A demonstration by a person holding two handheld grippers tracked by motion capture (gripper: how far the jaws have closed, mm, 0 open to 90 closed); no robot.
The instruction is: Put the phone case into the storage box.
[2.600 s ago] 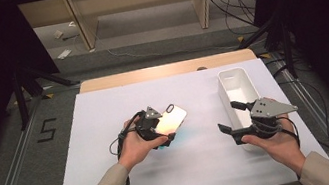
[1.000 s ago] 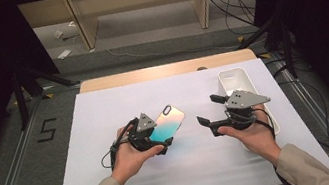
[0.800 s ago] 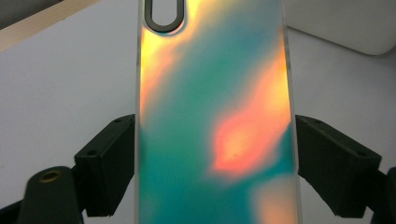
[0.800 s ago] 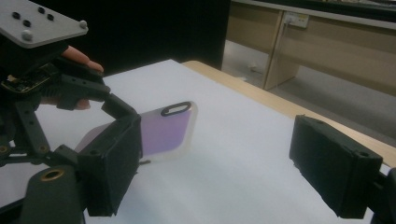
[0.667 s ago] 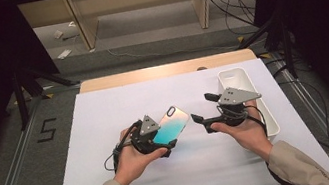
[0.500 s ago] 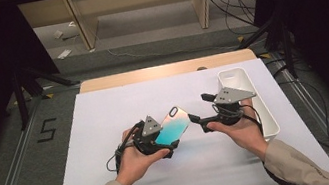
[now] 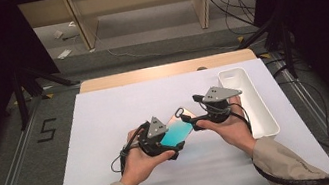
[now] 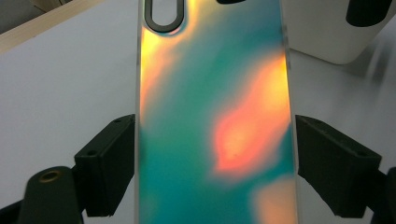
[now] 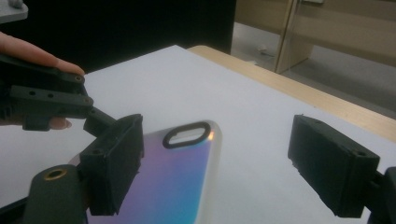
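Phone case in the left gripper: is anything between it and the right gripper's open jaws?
Nothing visible. The left gripper holds the phone case by its long edges, and the case's camera-cutout end lies free between the open jaws of the right gripper, with bare white table behind it.

Our left gripper clamps both jaws on the phone case; our right gripper hovers wide open just beside its camera-cutout end.
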